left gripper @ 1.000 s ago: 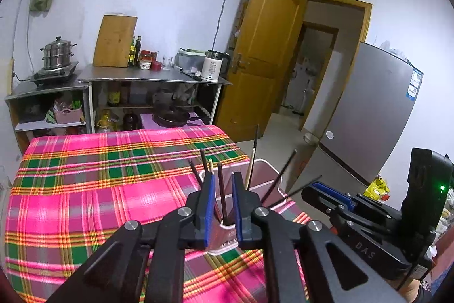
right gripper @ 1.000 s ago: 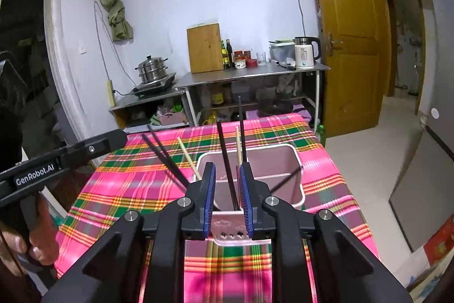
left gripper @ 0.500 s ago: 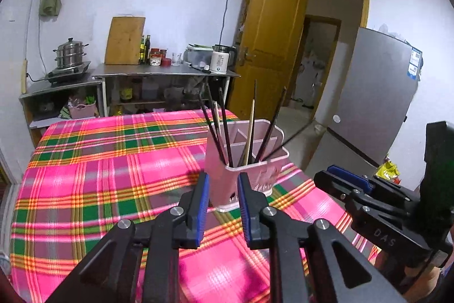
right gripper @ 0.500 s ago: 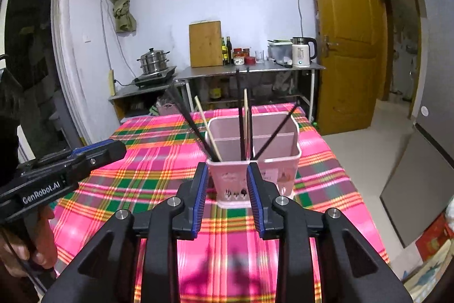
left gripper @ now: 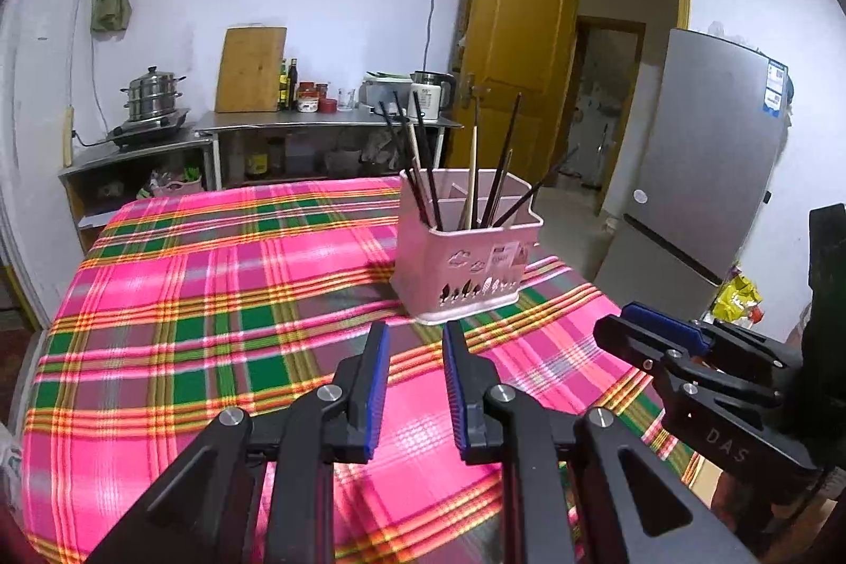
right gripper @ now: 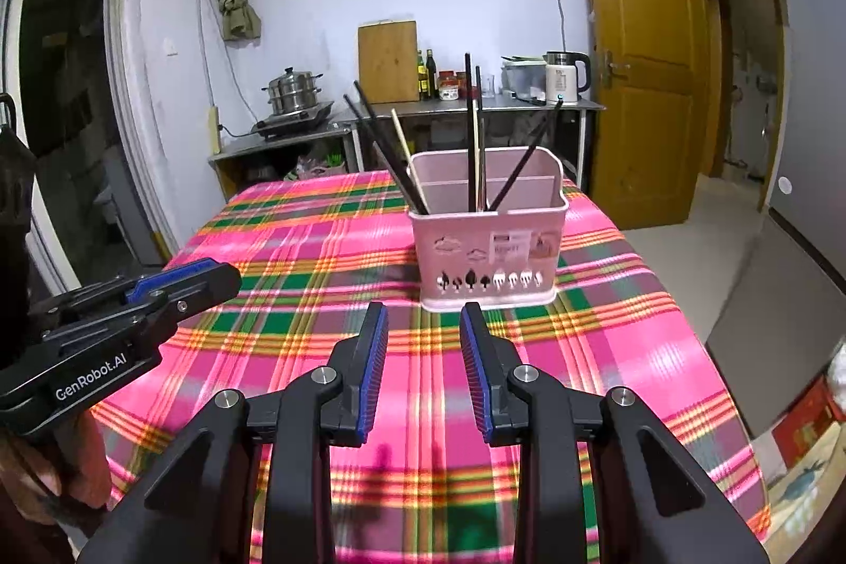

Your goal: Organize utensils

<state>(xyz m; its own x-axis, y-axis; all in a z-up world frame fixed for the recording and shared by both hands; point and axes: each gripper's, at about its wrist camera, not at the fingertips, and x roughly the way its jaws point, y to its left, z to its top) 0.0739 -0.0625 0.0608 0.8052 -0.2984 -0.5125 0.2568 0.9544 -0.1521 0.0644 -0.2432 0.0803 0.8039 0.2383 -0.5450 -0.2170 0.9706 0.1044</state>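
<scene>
Left wrist view: nearest the lens, the left claw [left gripper: 415,347] stands narrowly parted with nothing between its blue pads, hanging over the plaid cloth of the counter [left gripper: 211,299]. Its jaws have just been opening a little. The right claw [right gripper: 423,326] stands wider, also empty, and its jaws have just been opening too; it sits to the right of the left one, both short of the holder.

Just beyond them stands the pink utensil holder [right gripper: 489,247], upright near the right edge of the cloth, with the chopsticks [right gripper: 470,130] fanned loosely in its near compartment, some leaning left, some right.

With the sticks already in the holder, the job looks close to done. Any tidying would, I judge, go best by approaching from above, closing on one stick high up and keeping the other claw ready to steady the light holder so it does not tip or slide off the near edge.

The holder's far compartment and the sticks' lower ends are hidden by its walls. How many sticks there are is hard to count. A hand [right gripper: 69,474] shows only at the lower left corner.
</scene>
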